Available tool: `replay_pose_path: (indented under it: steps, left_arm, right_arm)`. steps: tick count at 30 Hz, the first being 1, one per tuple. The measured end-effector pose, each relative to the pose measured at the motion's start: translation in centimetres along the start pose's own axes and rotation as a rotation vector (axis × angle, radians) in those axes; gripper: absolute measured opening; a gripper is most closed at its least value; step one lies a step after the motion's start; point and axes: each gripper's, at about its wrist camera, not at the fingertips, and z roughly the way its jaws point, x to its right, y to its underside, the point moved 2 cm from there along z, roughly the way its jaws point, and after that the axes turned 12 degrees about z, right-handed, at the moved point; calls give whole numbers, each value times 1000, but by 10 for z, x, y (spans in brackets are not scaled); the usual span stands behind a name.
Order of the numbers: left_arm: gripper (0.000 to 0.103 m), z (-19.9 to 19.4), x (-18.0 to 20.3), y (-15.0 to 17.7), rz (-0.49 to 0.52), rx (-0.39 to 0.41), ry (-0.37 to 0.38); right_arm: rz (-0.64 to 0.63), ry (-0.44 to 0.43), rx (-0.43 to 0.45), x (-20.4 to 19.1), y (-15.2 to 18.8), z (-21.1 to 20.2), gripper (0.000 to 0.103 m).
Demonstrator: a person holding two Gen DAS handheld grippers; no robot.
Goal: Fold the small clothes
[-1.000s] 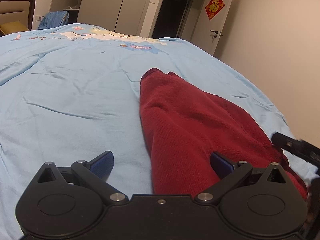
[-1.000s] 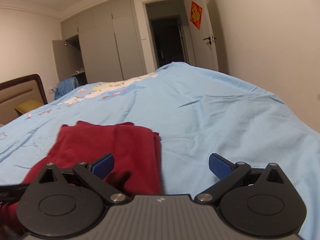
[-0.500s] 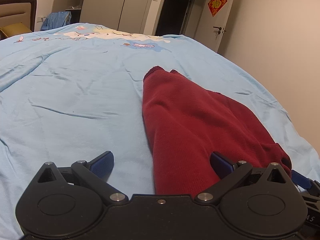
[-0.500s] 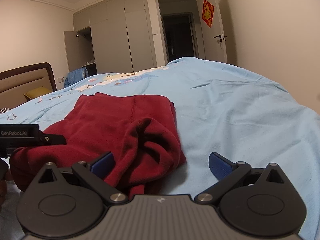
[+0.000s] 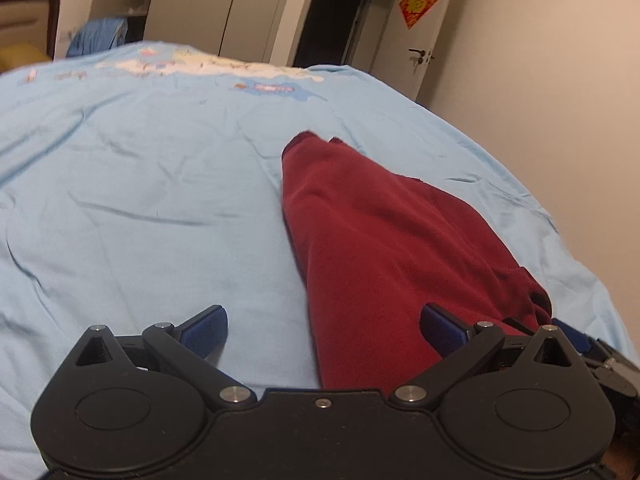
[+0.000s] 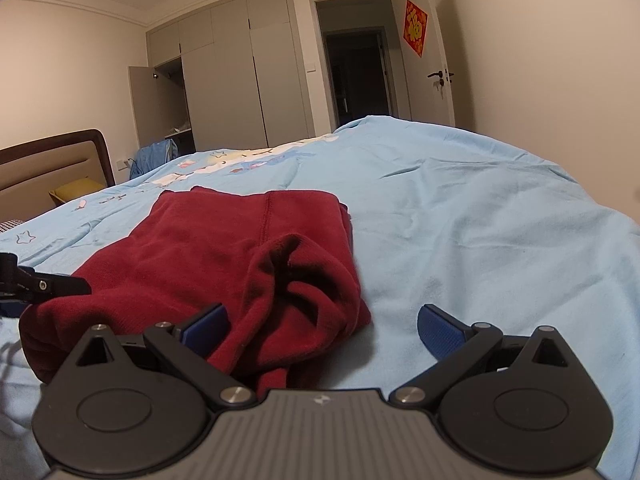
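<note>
Where frame cuts | red garment (image 5: 384, 248) near hem hidden (left view)

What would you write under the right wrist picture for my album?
Open right hand-held gripper low over a bunched red garment on a light blue bedsheet.

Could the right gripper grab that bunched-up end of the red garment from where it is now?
Probably yes. The right gripper is open, and the bunched near end of the red garment lies just ahead between its fingers on the blue bedsheet, with nothing in the way.
</note>
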Motion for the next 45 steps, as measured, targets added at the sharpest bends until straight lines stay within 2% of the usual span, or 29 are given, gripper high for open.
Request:
replay_pose_path:
  steps: [6,10,15,18,20,22,23,25,27,29,31,33,38,45]
  left_arm:
    - [103,2,-1,4,-3,-2,5]
    - [102,2,-8,-4,-30,8,35]
    - [102,18,-19,-20,-89,-1,87]
    - [102,35,-24,-27,-113,-34,141]
    - [102,43,-25,-32,-110,-53,151]
    - [98,46,-24,-35,-99,-61,169]
    - [92,47,-23,-36,-94,-64,185]
    - [79,49,-22,-37,-88,-67,227]
    - [59,51,-22,-38,-97,-72,271]
    - [52,53,-22,-38,-110,-75,281]
    - [41,51,-22,-40,-116,-65,281]
    - [31,47,-21,-42,-111,-48,276]
    - [24,27,-20,-55,-50,19,257]
    - [24,-10,-52,-72,-20,116,147]
  right_arm:
    - [16,-16,1,2,-2,-3,103]
    - [120,-129,-12,11,-15,-8,103]
    - [243,-197,-105,21,-36,18,103]
    - [265,-211,-166,19,-43,39,103]
    - [269,-210,-186,16,-47,48,103]
    - [257,-233,-201,12,-49,53,98]
    - [241,-238,-209,8,-48,55,95]
    - [194,-217,-208,1,-46,56,85]
    - [164,-211,-195,-3,-43,53,78]
    - [165,-216,-184,-2,-43,50,70]
    - [170,-218,-174,-2,-44,46,56]
    - [153,-216,-160,-5,-46,42,48]
    - [1,-193,-88,-37,-51,30,40]
    - [-91,-282,-15,-94,-56,30,38]
